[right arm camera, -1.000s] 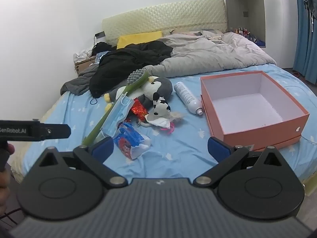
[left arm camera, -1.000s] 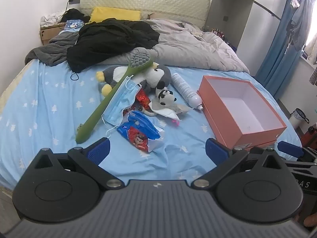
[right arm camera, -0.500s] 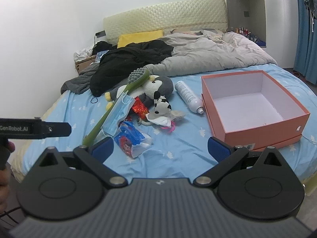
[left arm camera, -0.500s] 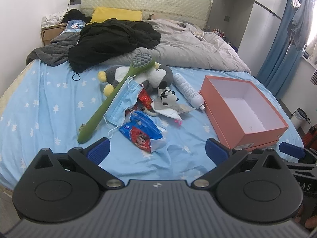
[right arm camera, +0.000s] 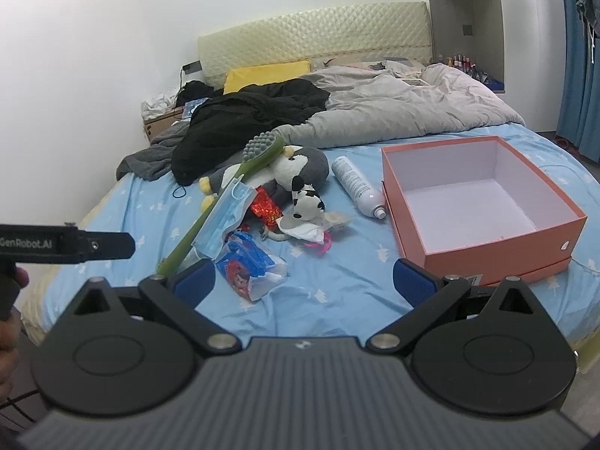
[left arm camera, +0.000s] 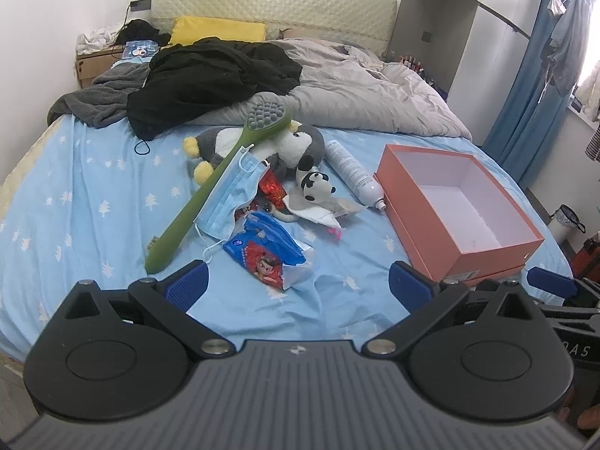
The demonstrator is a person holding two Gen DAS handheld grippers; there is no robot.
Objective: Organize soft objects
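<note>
Centrally, on the blue bed sheet [left arm camera: 93,206], a grey plush penguin [left arm camera: 300,146] and small panda toy [left arm camera: 315,183] lie under a green brush [left arm camera: 210,187] and face mask [left arm camera: 232,195]. Orange box [left arm camera: 468,240] sits open at right. Left claw [left arm camera: 298,285] and right claw [right arm camera: 303,281] gape wide, empty.

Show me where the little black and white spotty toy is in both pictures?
Left wrist view: the small spotted plush lies just right of centre, in front of the big penguin plush.
Right wrist view: the same plush sits near the middle, slightly left.
Shared landmark: the open orange box is to its right in both, with the white spray bottle between them.
</note>
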